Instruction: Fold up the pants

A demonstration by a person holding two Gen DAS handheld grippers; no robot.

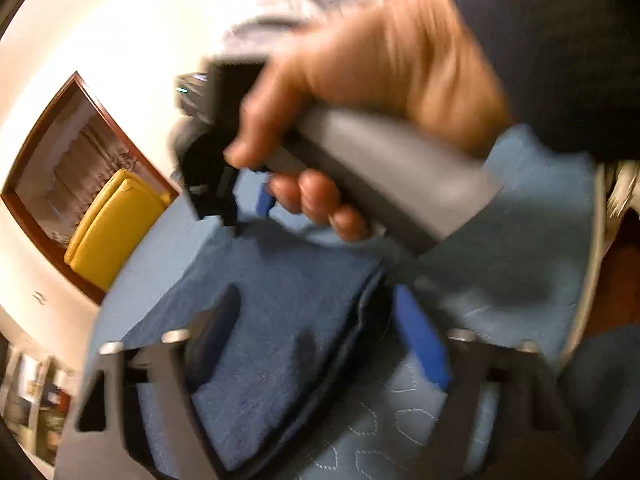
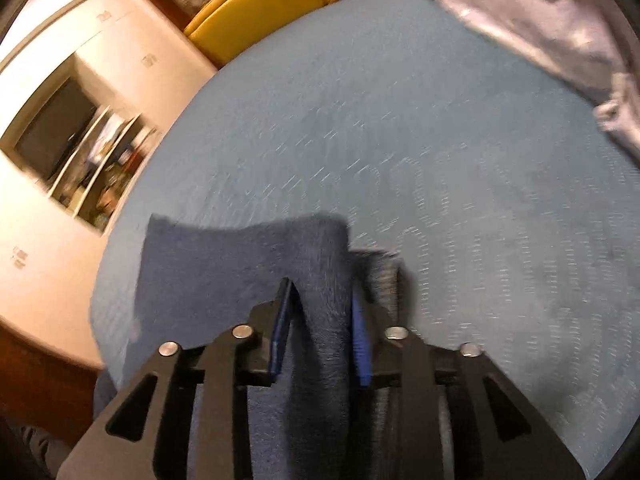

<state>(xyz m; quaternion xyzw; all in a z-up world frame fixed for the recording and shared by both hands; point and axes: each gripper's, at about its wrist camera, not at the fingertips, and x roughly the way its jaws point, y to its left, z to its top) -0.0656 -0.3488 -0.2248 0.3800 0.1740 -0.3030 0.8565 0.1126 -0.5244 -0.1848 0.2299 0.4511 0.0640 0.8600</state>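
Left wrist view, read from left to right: a yellow chair [image 1: 116, 224] stands by the wall beyond the bed [image 1: 520, 264], which is covered in a light blue quilted cover. Dark blue pants [image 1: 280, 320] lie folded on the bed, a thick doubled edge running down their right side. The left hand-held gripper [image 1: 316, 344] stands spread wide over them; the pants lie between its fingers [image 1: 420, 340] but the pads do not press on the cloth. Above, a hand [image 1: 380, 92] holds the right hand-held gripper [image 1: 248, 196], badly blurred here.

Right wrist view, left to right: a shelf unit and the yellow chair at the far wall, then the pants with one corner lying flat out to the left, then bare bed cover, with a pale grey garment [image 2: 552, 28] at the far right, well apart from the pants. The right hand-held gripper's jaws are partly closed with a raised ridge of the pants between the blue pads. The pads sit right at the cloth, but blur prevents telling whether they squeeze it.

Judgement: a fold is being set down or re-gripped; the left side has let go, the right is at a bunched fold.

Next move calls for a firm pinch on all layers of the ridge, both sides working together, and the fold laid flat without dragging the lower layers.
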